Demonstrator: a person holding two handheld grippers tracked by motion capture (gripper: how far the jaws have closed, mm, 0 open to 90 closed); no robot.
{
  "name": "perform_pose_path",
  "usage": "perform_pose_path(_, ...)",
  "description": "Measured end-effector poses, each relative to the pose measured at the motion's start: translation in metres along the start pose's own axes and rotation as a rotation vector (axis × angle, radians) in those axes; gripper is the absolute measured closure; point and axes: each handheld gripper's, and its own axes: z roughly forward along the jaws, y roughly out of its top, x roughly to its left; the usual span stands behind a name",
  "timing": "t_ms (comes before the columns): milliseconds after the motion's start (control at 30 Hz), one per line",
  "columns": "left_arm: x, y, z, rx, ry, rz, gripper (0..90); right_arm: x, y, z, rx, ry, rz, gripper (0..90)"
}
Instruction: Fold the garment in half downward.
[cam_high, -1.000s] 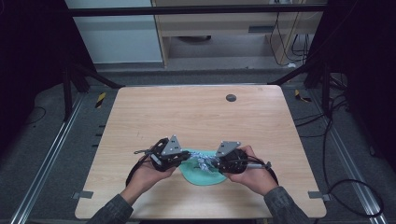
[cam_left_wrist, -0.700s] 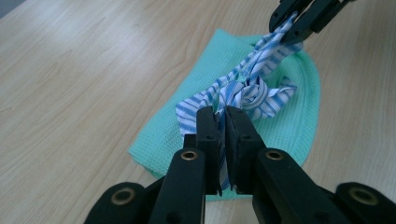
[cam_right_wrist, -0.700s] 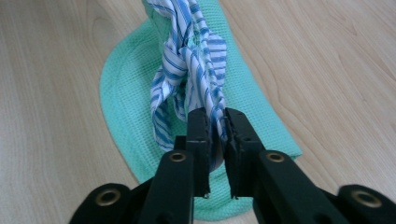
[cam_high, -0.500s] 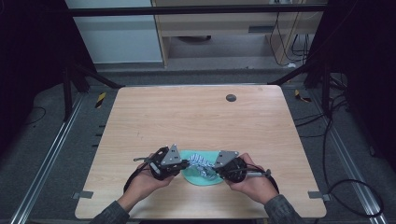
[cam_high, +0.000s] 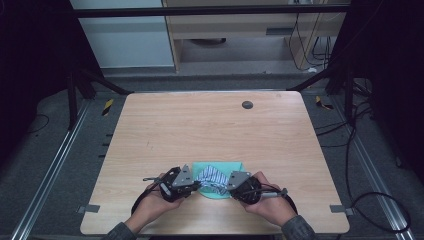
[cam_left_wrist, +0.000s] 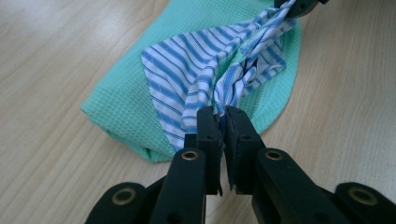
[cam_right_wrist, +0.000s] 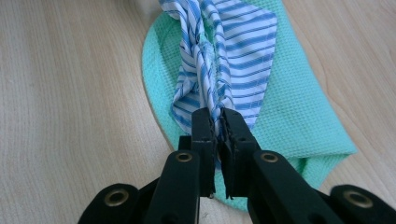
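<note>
A blue-and-white striped cloth (cam_left_wrist: 187, 74) lies bunched on a mint-green waffle-weave cloth (cam_left_wrist: 126, 102) near the counter's (cam_high: 210, 125) front edge. The left hand-held gripper (cam_left_wrist: 223, 122) pinches one end of the striped cloth; the right hand-held gripper (cam_right_wrist: 216, 122) pinches the other. Bare wood stretches wide beyond and to both sides.

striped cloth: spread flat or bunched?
Bunched. The striped cloth is gathered into twisted folds between the left gripper and right gripper, lying over the green cloth.

Lab-like workspace, wooden table (cam_high: 210, 130), dark frame (cam_high: 200, 10), loose floor cables (cam_high: 372, 200)
</note>
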Motion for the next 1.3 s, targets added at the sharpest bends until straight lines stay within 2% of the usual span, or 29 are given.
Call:
perform_pose_path(300, -0.005, -0.008, 0.004, 0.011, -0.011, -0.006, 85.1, 0.006, -0.004, 0.005, 0.010, 0.007, 0.000, 85.2)
perform_pose_path(667, -0.010, -0.013, 0.004, 0.020, -0.013, -0.004, 86.0, 0.015, -0.007, 0.008, 0.043, 0.029, -0.036, 86.6)
perform_pose_path(833, -0.010, -0.016, 0.004, 0.042, -0.005, 0.001, 88.0, 0.015, -0.009, 0.009, 0.049, 0.032, -0.032, 86.6)
perform_pose_path(900, -0.007, -0.017, 0.004, 0.028, -0.034, -0.044, 89.0, 0.014, -0.009, 0.008, 0.055, 0.031, -0.029, 86.6)
perform_pose_path(933, -0.006, -0.015, 0.005, -0.003, -0.062, -0.094, 88.9, 0.014, -0.009, 0.009, 0.059, 0.031, -0.025, 86.5)
perform_pose_path(967, -0.007, -0.011, 0.005, -0.014, -0.074, -0.094, 88.9, 0.014, -0.008, 0.009, 0.065, 0.031, -0.023, 86.5)
perform_pose_path(1000, -0.007, -0.011, 0.005, -0.014, -0.074, -0.094, 89.0, 0.014, -0.008, 0.009, 0.065, 0.031, -0.023, 86.5)
perform_pose_path(1067, -0.012, -0.001, 0.003, 0.037, -0.007, -0.016, 89.1, 0.012, -0.005, 0.010, 0.072, 0.021, -0.032, 86.4)
perform_pose_path(1200, -0.009, -0.006, 0.001, 0.035, -0.009, -0.042, 89.3, 0.009, -0.008, 0.009, 0.065, 0.024, -0.032, 86.4)
perform_pose_path(1233, -0.008, -0.008, 0.000, 0.026, -0.020, -0.055, 89.4, 0.009, -0.008, 0.008, 0.062, 0.023, -0.027, 86.4)
perform_pose_path(1300, -0.009, -0.010, -0.001, 0.027, -0.019, -0.055, 89.5, 0.009, -0.008, 0.007, 0.058, 0.026, -0.029, 86.3)
